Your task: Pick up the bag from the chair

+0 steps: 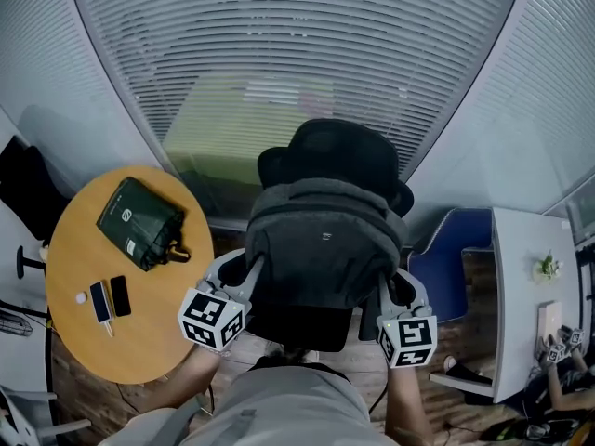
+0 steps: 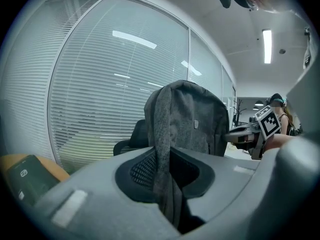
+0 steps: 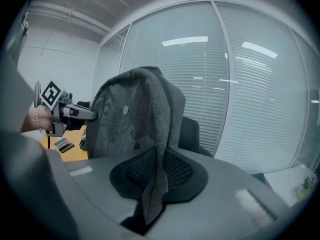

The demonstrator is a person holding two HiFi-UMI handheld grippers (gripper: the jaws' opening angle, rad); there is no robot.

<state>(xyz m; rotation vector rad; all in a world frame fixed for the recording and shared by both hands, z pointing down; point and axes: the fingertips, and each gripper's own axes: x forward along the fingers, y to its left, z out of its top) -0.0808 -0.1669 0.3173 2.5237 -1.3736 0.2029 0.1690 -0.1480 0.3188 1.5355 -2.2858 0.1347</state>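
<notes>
step: bag lift, likely mid-raise | left tongs (image 2: 167,184): clamped on left strap (image 2: 161,134) | right tongs (image 3: 152,184): clamped on right strap (image 3: 161,149) | bag (image 1: 325,240): hangs between both, against chair (image 1: 335,151) backrest, base hidden | next: raise evenly, draw clear of seat

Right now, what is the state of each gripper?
Left gripper: closed on a strap of the grey bag.
Right gripper: closed on the other strap.

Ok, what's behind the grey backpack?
Behind the grey backpack stands a black office chair; its backrest top shows above it. Window blinds lie beyond. The chair's lower part is covered.
</notes>
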